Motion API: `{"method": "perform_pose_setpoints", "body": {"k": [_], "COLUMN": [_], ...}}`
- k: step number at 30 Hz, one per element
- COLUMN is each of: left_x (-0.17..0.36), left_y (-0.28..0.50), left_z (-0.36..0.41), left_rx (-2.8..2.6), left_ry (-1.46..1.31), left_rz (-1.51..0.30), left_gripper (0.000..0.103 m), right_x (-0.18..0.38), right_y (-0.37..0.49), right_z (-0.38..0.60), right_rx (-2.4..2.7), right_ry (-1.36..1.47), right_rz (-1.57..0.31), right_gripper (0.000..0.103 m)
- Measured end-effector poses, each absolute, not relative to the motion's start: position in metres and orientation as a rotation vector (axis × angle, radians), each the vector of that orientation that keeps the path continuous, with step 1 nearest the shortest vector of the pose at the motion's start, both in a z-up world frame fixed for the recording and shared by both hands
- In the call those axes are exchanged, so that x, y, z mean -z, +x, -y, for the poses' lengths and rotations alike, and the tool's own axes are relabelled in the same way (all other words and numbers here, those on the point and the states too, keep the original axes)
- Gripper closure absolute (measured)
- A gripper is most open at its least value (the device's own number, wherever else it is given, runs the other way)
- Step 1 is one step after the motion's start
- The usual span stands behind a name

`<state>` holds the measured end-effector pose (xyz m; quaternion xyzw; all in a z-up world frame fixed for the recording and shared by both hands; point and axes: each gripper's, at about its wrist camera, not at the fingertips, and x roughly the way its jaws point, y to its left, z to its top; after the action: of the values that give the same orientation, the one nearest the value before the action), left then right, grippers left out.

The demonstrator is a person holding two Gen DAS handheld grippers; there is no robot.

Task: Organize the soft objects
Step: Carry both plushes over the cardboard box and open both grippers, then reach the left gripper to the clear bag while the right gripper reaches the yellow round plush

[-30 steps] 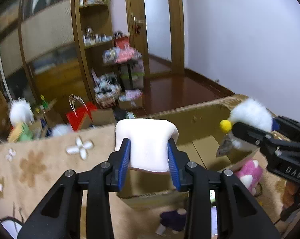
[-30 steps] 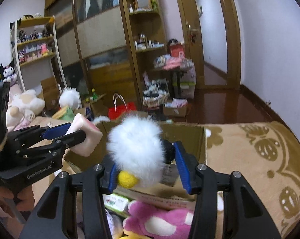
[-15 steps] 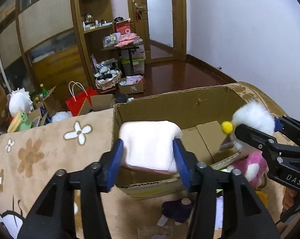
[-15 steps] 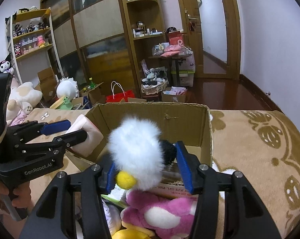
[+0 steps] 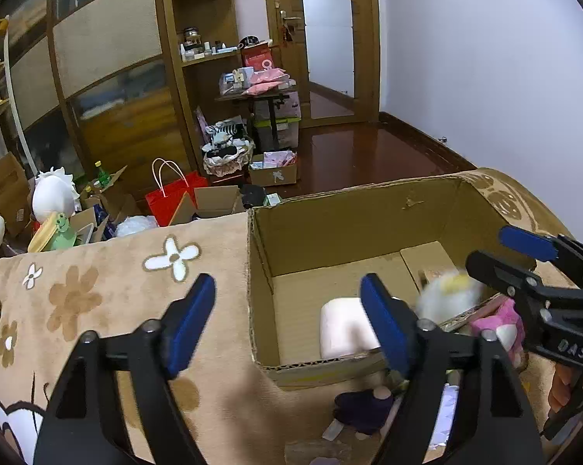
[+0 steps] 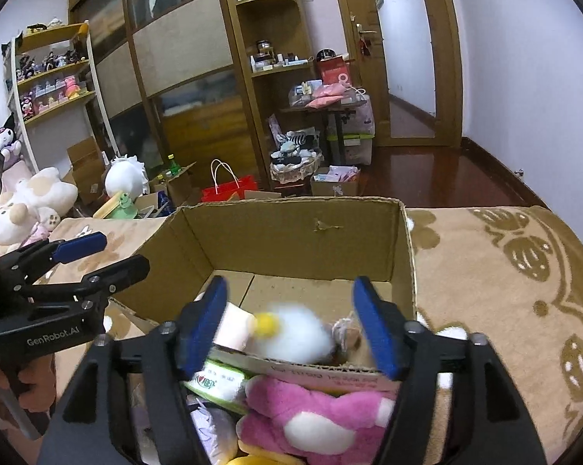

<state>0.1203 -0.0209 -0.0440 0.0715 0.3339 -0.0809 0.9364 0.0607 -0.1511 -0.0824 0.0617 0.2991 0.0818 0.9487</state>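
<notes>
Both tongs released: our left gripper [image 5: 287, 323] and right gripper [image 6: 291, 325], jaws just opened, drop pink cushion [image 5: 344, 325] and white fluffy toy [image 6: 291, 333] into the cardboard box [image 6: 291, 232] for storage.

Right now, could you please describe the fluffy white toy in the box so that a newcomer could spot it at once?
Find the open cardboard box on the tan patterned blanket. On its floor, near the front wall, lies the fluffy white toy, beside a smooth pale pink block. Only it is shaggy white fur with a yellow pompom.
</notes>
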Motion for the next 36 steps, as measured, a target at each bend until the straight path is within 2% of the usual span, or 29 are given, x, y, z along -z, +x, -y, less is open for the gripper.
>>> {"method": "perform_pose_setpoints", "body": {"k": [4, 6, 11, 14, 25, 36], "left_x": [0.044, 0.043, 0.034, 0.031, 0.021, 0.046], "left_y": [0.114, 0.11, 0.092, 0.082, 0.05, 0.041], "left_z": [0.018, 0.016, 0.008, 0.002, -0.011, -0.004], "left_rx": [0.147, 0.143, 0.153, 0.152, 0.157, 0.167], "left_ry": [0.166, 0.171, 0.137, 0.124, 0.088, 0.131], "left_rz": [-0.68, -0.69, -0.695, -0.707, -0.766, -0.908], "left_gripper": [0.011, 0.01, 0.005, 0.004, 0.004, 0.004], "right_x": [0.079, 0.076, 0.07, 0.067, 0.052, 0.063], "right_y": [0.054, 0.05, 0.036, 0.025, -0.016, -0.038], "right_z": [0.151, 0.15, 0.154, 0.155, 0.154, 0.15], "right_rx": [-0.171, -0.168, -0.166, -0.151, -0.12, -0.092], "right_ry": [0.114, 0.112, 0.126, 0.132, 0.147, 0.156], "right_rz": [-0.597, -0.592, -0.589, -0.584, -0.577, -0.678], "right_gripper": [0.02, 0.012, 0.009, 0.002, 0.002, 0.002]}}
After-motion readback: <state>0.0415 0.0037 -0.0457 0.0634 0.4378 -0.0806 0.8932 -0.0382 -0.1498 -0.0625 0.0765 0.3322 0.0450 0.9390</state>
